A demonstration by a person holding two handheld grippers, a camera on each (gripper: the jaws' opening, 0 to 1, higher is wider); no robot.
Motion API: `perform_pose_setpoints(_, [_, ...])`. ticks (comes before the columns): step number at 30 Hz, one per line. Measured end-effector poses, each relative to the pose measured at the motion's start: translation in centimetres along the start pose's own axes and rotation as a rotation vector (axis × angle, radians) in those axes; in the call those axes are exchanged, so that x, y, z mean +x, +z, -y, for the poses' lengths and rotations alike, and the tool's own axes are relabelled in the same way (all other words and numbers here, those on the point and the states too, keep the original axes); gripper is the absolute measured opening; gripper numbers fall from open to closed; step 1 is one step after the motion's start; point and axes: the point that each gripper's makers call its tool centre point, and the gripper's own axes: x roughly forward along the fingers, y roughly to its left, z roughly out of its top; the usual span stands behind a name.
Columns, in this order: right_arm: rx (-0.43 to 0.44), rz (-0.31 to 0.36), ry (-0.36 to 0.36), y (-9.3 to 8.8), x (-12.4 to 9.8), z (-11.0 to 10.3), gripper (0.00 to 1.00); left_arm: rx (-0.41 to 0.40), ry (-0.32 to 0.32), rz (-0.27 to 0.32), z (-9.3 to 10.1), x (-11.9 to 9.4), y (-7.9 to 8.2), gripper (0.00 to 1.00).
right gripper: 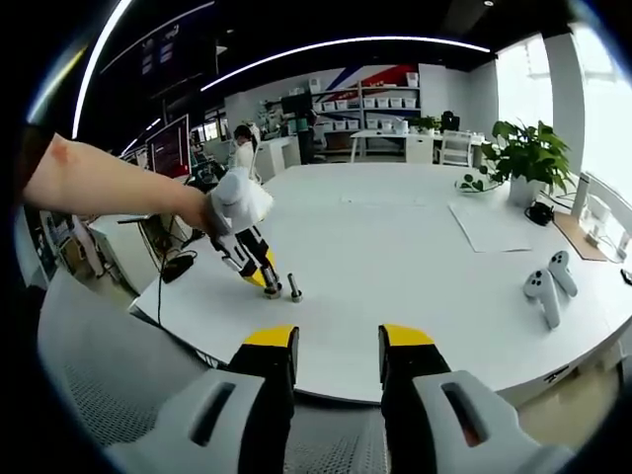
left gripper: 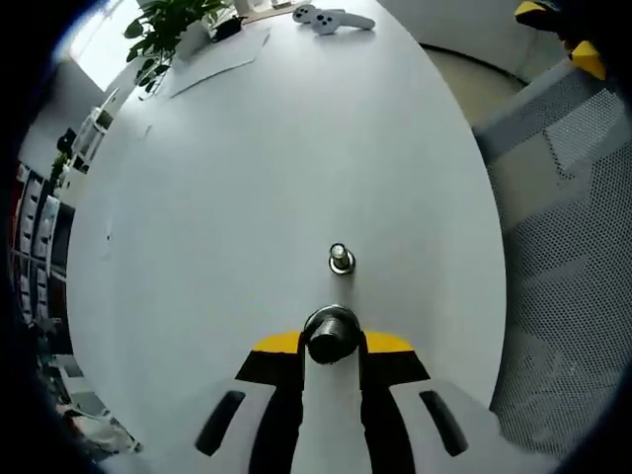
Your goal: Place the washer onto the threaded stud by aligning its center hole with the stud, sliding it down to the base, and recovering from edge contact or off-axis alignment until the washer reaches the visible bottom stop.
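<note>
A short threaded stud (left gripper: 341, 259) stands upright on the white table (left gripper: 247, 178), with a shiny collar at its foot. My left gripper (left gripper: 333, 342) is shut on a dark round metal piece, the washer (left gripper: 331, 330), held between the yellow jaw tips just short of the stud and apart from it. In the right gripper view a hand holds the left gripper (right gripper: 265, 278) low over the table, with the stud (right gripper: 294, 287) close beside its tips. My right gripper (right gripper: 337, 348) is open and holds nothing, hanging back at the table's near edge.
White hand controllers (right gripper: 546, 285) (left gripper: 331, 17) lie on the table's far side, near a paper sheet (right gripper: 494, 223) and a potted plant (right gripper: 528, 154). A mesh chair (left gripper: 563, 247) (right gripper: 99, 385) stands at the table edge. An office with shelves lies beyond.
</note>
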Motion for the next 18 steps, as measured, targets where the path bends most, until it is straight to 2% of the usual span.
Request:
perform_pose_setpoints(14, [0.004, 0.001, 0.004, 0.0, 0.1, 0.0, 0.33, -0.010, -0.026, -0.038, 0.4, 1.7, -0.6, 0.18])
perform_pose_setpoints(15, [0.004, 0.002, 0.004, 0.0, 0.1, 0.0, 0.33, -0.039, -0.032, -0.032, 0.5, 1.6, -0.4, 0.18])
perform_pose_setpoints(18, [0.004, 0.001, 0.005, 0.0, 0.1, -0.1, 0.33, -0.054, -0.040, -0.032, 0.3, 1.5, -0.4, 0.18])
